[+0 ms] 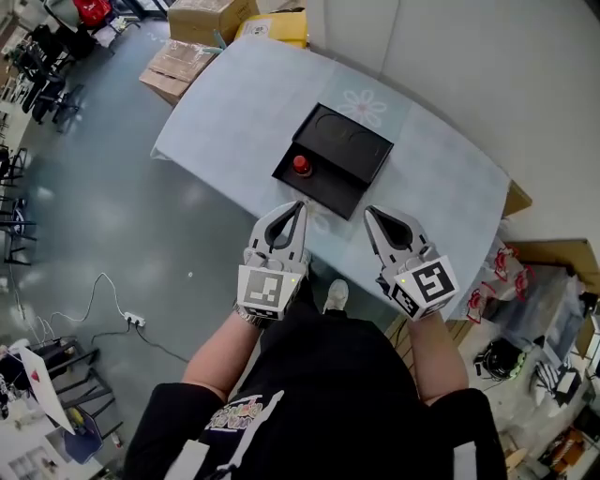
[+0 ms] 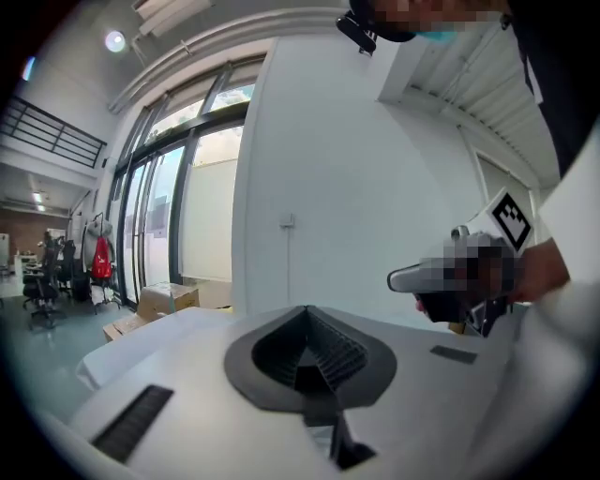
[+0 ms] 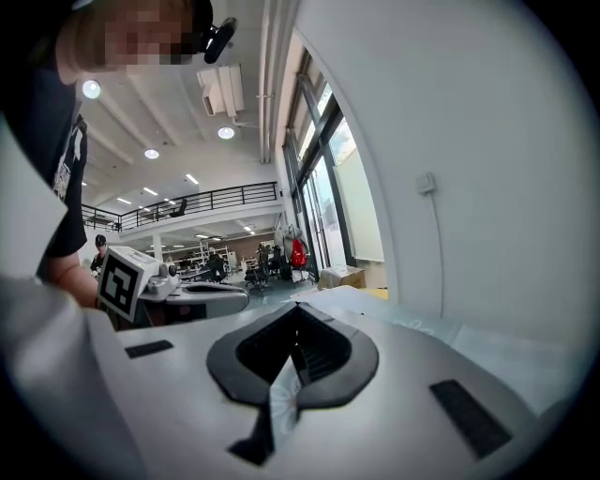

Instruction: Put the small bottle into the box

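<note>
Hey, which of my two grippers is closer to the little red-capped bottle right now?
The left gripper. Its tips point almost straight at the bottle at the black box's left end, while the right gripper sits farther off to the right.

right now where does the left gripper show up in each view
Head view: the left gripper is low, just left of centre, jaws shut, pointing at the black box.
Left gripper view: the left gripper itself fills the bottom centre, jaws shut.
Right gripper view: the left gripper is at the left, its marker cube facing the camera.
Shared landmark: the cardboard boxes.
</note>
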Demonstrator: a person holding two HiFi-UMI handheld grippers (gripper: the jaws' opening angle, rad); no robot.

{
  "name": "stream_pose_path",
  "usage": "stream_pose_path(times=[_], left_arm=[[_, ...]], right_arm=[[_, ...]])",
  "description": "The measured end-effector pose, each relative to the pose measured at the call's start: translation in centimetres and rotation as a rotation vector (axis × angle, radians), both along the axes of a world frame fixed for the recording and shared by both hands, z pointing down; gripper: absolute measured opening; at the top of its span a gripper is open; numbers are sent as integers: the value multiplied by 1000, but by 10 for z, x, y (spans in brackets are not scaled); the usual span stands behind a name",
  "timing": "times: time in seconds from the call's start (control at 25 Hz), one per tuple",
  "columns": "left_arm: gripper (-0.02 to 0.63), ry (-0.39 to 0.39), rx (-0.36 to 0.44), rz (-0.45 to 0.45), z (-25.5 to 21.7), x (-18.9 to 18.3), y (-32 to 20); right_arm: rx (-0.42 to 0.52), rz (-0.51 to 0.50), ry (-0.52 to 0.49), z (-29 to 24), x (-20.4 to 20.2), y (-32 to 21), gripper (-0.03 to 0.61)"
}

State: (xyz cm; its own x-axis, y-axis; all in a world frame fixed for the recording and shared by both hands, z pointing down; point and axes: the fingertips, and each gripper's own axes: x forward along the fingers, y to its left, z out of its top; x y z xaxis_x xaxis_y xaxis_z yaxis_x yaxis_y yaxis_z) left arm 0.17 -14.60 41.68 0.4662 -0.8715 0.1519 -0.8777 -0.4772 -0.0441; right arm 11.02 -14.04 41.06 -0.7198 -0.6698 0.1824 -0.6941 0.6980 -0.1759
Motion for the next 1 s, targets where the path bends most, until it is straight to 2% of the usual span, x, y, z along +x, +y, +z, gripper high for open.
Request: stream_pose_path(times=[0.4, 0.56, 1.0], left_arm=[[8, -32, -29, 40, -18, 3, 59], [8, -11, -64, 66, -12, -6, 76], [8, 32, -49, 175, -22, -56, 106]], right_arm=[[0, -45, -38, -10, -14, 34, 8], [-12, -55, -34, -6, -32, 47, 8], [-16, 39, 2, -14, -87, 88, 8]])
